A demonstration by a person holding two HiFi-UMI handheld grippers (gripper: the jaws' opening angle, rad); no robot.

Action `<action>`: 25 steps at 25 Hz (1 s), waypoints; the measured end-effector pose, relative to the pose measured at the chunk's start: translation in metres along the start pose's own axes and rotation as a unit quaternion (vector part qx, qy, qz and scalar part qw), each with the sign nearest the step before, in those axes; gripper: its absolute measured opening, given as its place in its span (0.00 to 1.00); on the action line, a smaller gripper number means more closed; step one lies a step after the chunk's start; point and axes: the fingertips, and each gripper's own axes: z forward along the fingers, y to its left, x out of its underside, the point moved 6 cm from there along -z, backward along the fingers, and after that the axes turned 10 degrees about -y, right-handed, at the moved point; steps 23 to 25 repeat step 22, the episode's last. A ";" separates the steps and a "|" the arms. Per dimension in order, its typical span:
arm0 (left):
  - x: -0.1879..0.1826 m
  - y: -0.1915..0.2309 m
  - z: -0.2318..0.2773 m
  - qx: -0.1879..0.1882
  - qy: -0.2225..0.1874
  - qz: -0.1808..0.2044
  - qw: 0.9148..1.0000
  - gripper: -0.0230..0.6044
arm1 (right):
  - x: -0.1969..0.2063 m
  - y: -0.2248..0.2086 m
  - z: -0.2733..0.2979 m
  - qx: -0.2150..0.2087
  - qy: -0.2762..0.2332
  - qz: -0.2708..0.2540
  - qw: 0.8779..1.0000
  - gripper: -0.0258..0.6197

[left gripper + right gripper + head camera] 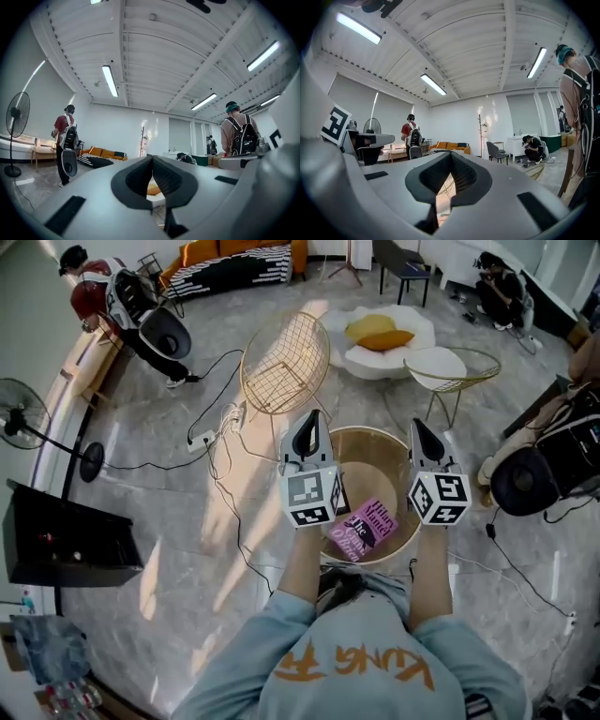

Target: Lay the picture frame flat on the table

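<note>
Picture frame: its place could not be told from any of your views; your left marker cube (309,498) covered part of the bench top.

- Left tongs (312,418): you held them level above the bench, clenched tip to tip with nothing between them (152,159).
- Right tongs (416,425): also level and clenched on nothing (451,155), beside the left pair and apart from it.
- Bench (375,431): round, pale top with a raised wooden rim, directly below your hands.
- Pink book (363,529): lay flat on the bench near your edge, between your two forearms; cover print partly readable as "Hilary Mantel".
- Gold wire chair (284,362): stood on the floor just beyond the bench.
- Small round white side table (436,364): on a gold wire base, to the right of the chair.
- White floor seat with yellow cushions (380,334): behind both.
- Standing fan (19,413): at the far left.
- Person in a red top with a backpack (65,136): stood well off, back turned.
</note>
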 end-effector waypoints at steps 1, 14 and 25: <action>-0.004 0.000 0.002 0.001 -0.006 0.004 1.000 0.07 | -0.004 0.000 0.003 -0.004 -0.005 -0.005 1.000 0.04; -0.011 -0.011 0.020 0.004 0.007 0.019 1.000 0.07 | -0.020 -0.011 0.018 -0.022 -0.017 -0.012 1.000 0.04; -0.005 -0.015 0.009 0.004 0.016 0.009 1.000 0.07 | -0.014 -0.011 0.003 -0.022 -0.015 -0.011 1.000 0.04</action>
